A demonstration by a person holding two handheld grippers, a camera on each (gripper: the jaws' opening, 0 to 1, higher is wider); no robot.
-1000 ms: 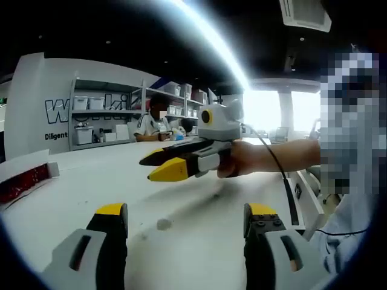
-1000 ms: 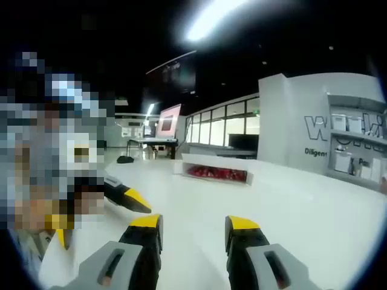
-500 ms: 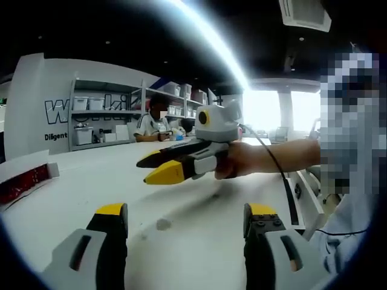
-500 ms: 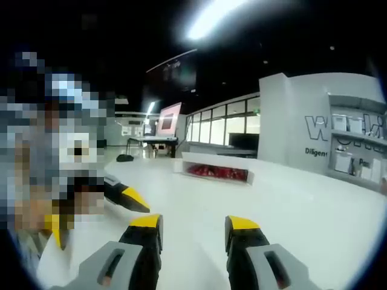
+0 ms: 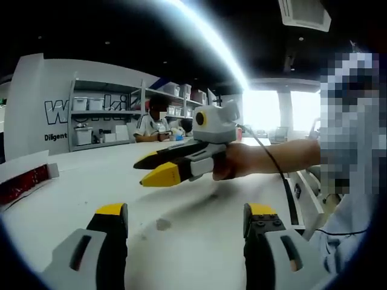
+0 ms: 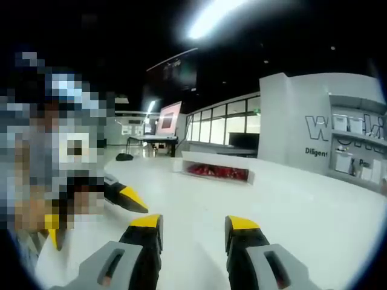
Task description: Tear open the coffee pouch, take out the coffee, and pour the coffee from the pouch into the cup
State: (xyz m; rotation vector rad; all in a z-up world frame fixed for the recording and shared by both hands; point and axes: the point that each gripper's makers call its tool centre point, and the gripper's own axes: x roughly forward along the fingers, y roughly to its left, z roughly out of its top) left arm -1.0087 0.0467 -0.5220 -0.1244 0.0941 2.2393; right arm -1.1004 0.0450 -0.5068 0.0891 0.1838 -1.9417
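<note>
Right claw (image 5: 158,168) drifted slightly left and lower in the left gripper view over the last second; everything else held. It hung above the white surface (image 5: 181,241), tips pointing left, a hand (image 5: 233,162) wrapped around its grip. Its jaws stood a little apart there, and the right gripper view showed them (image 6: 193,226) clearly spread with nothing between. Left claw (image 5: 184,214) was also wide open and empty, hovering over bare surface near a small dark spot (image 5: 163,225).

No pouch or cup that I could pick out. Closest candidate was a white tray (image 6: 217,171) with red contents, well ahead of the right claw; the same tray (image 5: 24,179) sat far left in the left gripper view. Contents too small to identify.

Judgement: task not started, both claws far from any target.

Risks:
- Claws face each other closely, so a careless reach could knock them together.
- Grabbing the wrong item from the tray, since its contents are unclear.
- With no cup located, tearing early could spill coffee on the surface.
</note>
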